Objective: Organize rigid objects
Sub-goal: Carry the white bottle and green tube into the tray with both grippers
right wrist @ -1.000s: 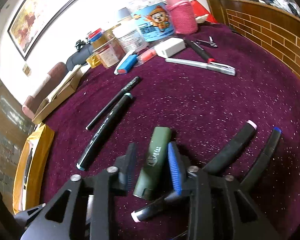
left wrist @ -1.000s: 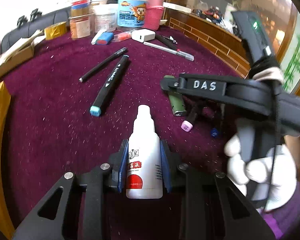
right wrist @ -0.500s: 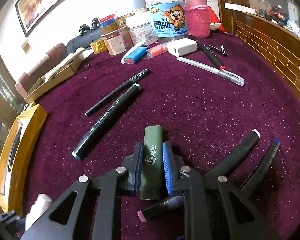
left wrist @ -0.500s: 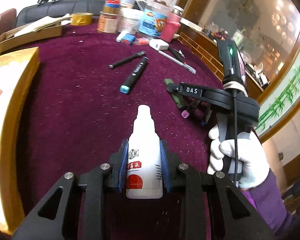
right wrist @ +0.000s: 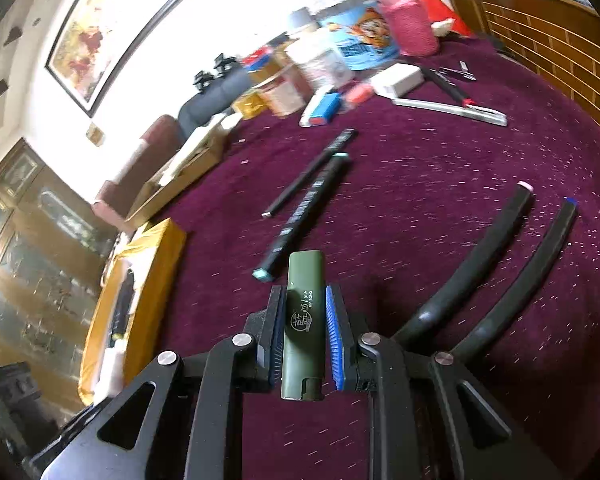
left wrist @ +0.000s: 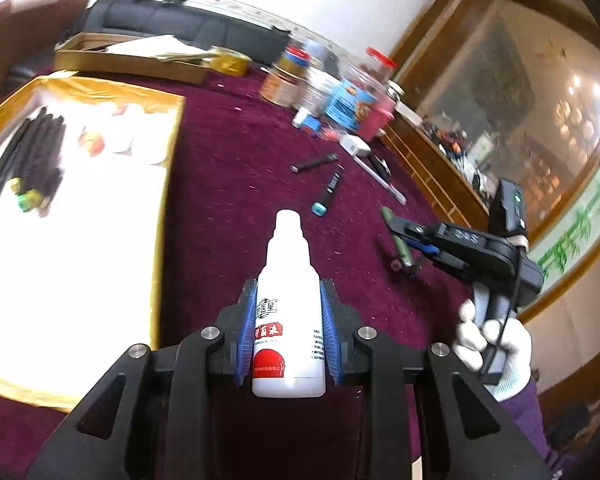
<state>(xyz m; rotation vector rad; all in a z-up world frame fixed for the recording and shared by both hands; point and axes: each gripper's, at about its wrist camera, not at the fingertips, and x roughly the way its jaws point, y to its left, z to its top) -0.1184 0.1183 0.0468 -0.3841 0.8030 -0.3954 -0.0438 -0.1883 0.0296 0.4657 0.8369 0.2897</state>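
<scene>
From the left wrist view, we see the left gripper [left wrist: 288,338] with its fingers closed on a white bottle [left wrist: 288,320], red label facing us, cap pointing away. The bottle is held above the desk [left wrist: 228,184], which is covered in dark purple cloth. At the desk's left edge lies a gold-rimmed tray [left wrist: 170,184] with a white floor; dark pens [left wrist: 28,160] are bundled in its far left corner, and some blurred pale items lie near its far edge. Only this view shows the tray's inside clearly. To the right, a white-gloved hand [left wrist: 490,344] holds the right gripper [left wrist: 404,240], which grips a green lighter [left wrist: 398,236]. Jars and tins [left wrist: 324,88] crowd the desk's far edge.

From the right wrist view, we see the right gripper's fingers [right wrist: 334,340] pressed shut on the green lighter, lifted off the cloth. Only here do we see two black markers [right wrist: 480,264] lying side by side near the desk's right edge, one pink-tipped, one blue-tipped. A teal-tipped marker [right wrist: 304,216] and a thin black pen [right wrist: 312,172] lie mid-desk. The gold tray shows edge-on at the left, its contents mostly hidden.
</scene>
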